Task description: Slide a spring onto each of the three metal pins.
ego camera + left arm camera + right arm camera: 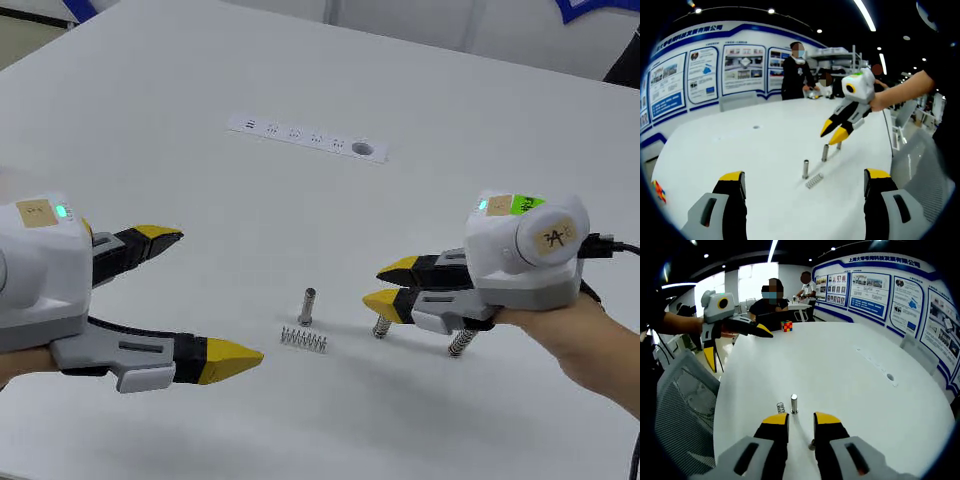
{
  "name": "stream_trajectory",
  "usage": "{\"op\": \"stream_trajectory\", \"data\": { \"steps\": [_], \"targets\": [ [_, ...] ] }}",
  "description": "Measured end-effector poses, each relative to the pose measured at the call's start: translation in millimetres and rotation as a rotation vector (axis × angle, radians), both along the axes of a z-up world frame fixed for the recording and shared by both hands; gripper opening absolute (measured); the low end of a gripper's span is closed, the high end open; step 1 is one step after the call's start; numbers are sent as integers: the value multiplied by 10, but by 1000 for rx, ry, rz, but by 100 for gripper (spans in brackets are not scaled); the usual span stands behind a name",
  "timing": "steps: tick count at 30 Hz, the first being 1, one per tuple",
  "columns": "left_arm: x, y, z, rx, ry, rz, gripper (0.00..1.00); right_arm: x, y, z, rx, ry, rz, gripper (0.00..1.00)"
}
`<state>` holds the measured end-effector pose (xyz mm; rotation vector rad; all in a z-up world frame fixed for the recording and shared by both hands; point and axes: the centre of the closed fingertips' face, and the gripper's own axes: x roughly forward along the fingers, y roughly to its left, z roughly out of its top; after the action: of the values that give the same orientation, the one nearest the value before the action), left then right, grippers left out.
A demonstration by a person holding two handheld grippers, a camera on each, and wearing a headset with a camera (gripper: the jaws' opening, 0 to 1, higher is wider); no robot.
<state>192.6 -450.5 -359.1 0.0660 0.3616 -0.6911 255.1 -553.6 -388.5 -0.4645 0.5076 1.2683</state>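
at the right of the white table [180, 110], the right gripper [386, 287] hovers low with its jaws drawn nearly together, only a narrow gap between them and nothing held. just under its tips stands the first sprung pin [382, 327], and under its body the second sprung pin [460, 342]; each appears to carry a coil around its shaft, so two of the three look done. a little further left, the bare pin [308, 303] stands upright with no coil on it, and the loose spring [303, 340] lies flat on the table just beside its base. well apart on the far side, the left gripper [197, 296] is spread wide and empty, aimed toward that pair. what is left, as i judge it, is lifting this last spring and sliding it over the bare pin.
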Motion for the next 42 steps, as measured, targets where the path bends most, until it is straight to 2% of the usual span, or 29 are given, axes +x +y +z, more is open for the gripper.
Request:
{"op": "stream_trajectory", "data": {
  "steps": [2, 3, 5, 8, 12, 15, 17, 21, 24, 28, 31, 38, 42],
  "targets": [
    [-5, 7, -2, 0, -1, 0, 100, -75, 101, -4, 15, 16, 18, 20],
    [-7, 11, -4, -1, -1, 1, 100, -135, 161, -9, 43, 61, 11, 20],
    [-13, 24, -10, -2, 1, 3, 100, -175, 228, -55, 34, 61, 25, 20],
    [-23, 42, -17, -2, 4, 6, 100, -275, 294, -195, -22, 50, 79, 20],
    [-59, 71, -55, 12, 12, 5, 100, -337, 351, -352, -71, 52, 93, 20],
    [-94, 110, -82, 11, 18, 11, 100, -341, 381, -454, -96, 56, 100, 20],
    [-115, 142, -111, 15, 26, 16, 100, -320, 371, -549, -141, 39, 115, 20],
    [-156, 199, -155, 23, 42, 26, 100, -284, 377, -722, -191, 44, 114, 20],
    [-176, 243, -178, 29, 51, 35, 99, -265, 376, -824, -229, 29, 123, 20],
    [-187, 277, -187, 18, 56, 48, 99, -268, 413, -879, -224, 64, 96, 20],
    [-195, 290, -222, 28, 68, 50, 99, -245, 417, -942, -249, 50, 95, 20],
    [-181, 274, -238, 23, 74, 47, 98, -243, 378, -983, -258, 87, 83, 16],
    [-163, 248, -232, 19, 74, 43, 98, -263, 385, -978, -244, 112, 73, 14]
  ]
}}
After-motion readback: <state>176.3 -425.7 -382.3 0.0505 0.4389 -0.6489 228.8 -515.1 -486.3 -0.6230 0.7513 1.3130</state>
